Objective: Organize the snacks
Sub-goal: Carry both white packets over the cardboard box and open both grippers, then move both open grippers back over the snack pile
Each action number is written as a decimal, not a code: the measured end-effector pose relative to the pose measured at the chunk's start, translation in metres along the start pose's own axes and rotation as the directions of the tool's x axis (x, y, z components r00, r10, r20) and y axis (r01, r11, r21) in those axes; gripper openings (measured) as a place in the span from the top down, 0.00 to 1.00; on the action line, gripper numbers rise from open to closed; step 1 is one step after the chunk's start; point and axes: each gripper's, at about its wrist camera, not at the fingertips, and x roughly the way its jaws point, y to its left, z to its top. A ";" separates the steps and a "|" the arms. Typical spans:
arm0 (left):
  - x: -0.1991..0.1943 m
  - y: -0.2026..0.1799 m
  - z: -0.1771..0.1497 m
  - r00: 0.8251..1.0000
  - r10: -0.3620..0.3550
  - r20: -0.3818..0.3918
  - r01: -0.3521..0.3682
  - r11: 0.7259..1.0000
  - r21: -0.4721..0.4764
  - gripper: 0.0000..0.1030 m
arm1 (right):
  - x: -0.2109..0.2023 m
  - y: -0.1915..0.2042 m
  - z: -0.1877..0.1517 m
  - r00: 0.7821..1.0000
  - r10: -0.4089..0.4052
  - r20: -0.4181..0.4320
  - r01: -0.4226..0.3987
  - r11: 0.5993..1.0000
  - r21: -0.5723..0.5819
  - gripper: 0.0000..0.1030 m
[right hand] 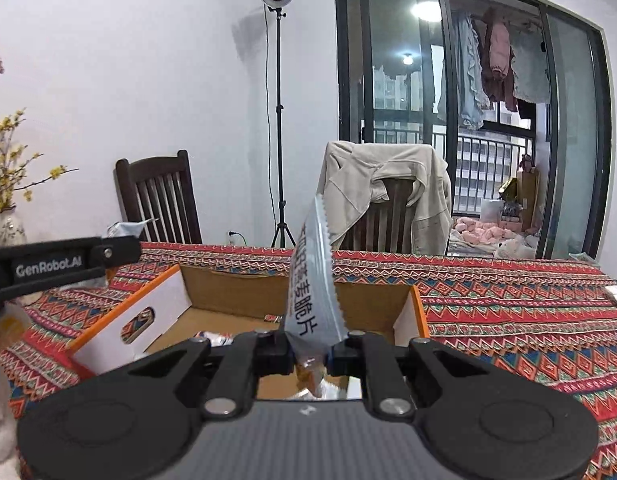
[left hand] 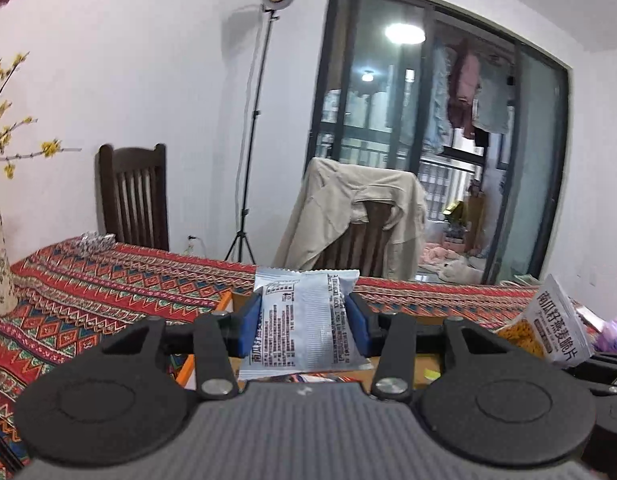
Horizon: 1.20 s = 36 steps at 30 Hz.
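My left tongs are closed on a pale blue snack packet, the blue pads pressing its two sides so its printed back faces me, held flat-on above the cardboard box. My right tongs are pinched nearly shut on a second snack packet, gripped at its lower end so it stands upright and edge-on, its serrated seam rising over the open box. That box sits on the counter with its patterned red cloth; it has orange-trimmed white walls and a handle cutout in the left one. Inside, a few wrapped snacks lie on the brown floor, partly hidden behind my tongs, so I cannot tell how many.
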 end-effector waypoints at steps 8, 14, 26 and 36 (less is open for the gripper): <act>0.033 0.029 -0.011 0.996 0.047 -0.079 -0.050 0.998 -0.033 0.55 | 0.041 -0.009 -0.013 0.998 -0.016 -0.063 0.018 0.999 0.030 0.87; 0.042 0.028 -0.020 0.992 0.043 -0.121 -0.044 0.999 -0.009 0.54 | 0.044 -0.006 -0.021 0.996 -0.022 -0.083 0.023 1.000 0.006 0.87; 0.026 0.027 -0.022 0.996 0.046 -0.081 -0.050 0.998 -0.039 0.00 | 0.030 -0.007 -0.026 0.998 -0.031 -0.046 0.032 0.999 0.015 0.00; 0.025 0.024 -0.019 0.993 0.044 -0.106 -0.047 0.998 -0.032 0.00 | 0.028 -0.007 -0.024 0.998 -0.033 -0.044 0.034 0.999 0.027 0.00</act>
